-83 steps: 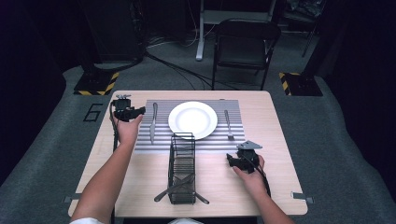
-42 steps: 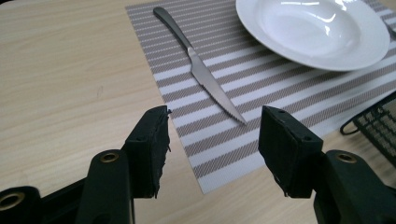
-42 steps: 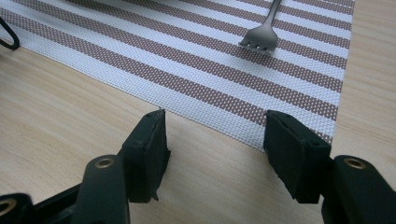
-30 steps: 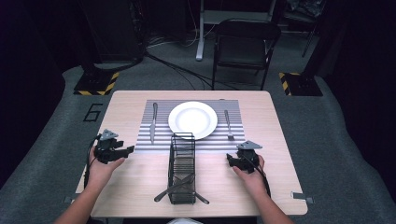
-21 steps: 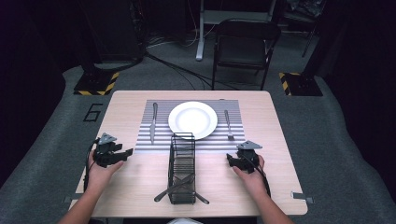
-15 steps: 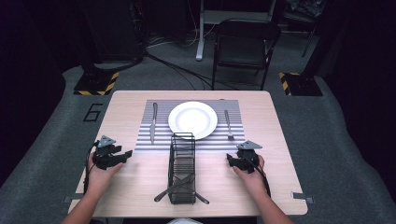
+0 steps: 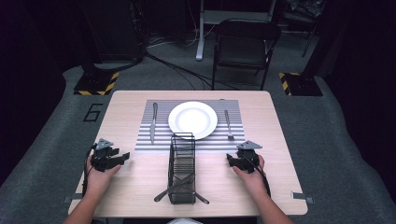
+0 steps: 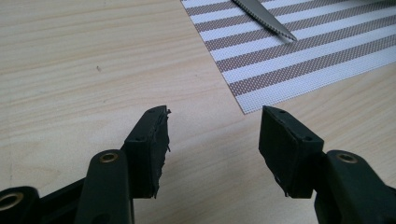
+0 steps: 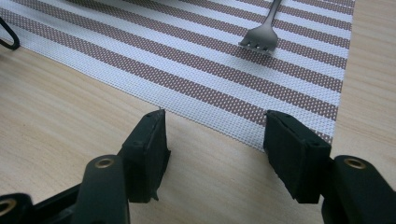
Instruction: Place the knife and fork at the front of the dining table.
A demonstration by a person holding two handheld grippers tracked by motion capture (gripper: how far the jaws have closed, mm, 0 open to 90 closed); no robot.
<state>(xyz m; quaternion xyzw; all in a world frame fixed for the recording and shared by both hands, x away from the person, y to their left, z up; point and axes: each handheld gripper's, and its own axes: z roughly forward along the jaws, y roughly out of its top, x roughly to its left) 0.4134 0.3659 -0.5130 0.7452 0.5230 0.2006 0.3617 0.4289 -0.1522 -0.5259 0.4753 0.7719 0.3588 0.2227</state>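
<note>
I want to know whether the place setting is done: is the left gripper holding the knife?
No: the left gripper has open jaws with nothing between them over bare table, and the knife lies apart on the striped placemat.

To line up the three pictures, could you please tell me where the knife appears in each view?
High view: knife on the striped placemat, left of the plate.
Left gripper view: its serrated tip at the top, on the mat.
Right gripper view: not in it.
Shared landmark: the striped placemat.
</note>
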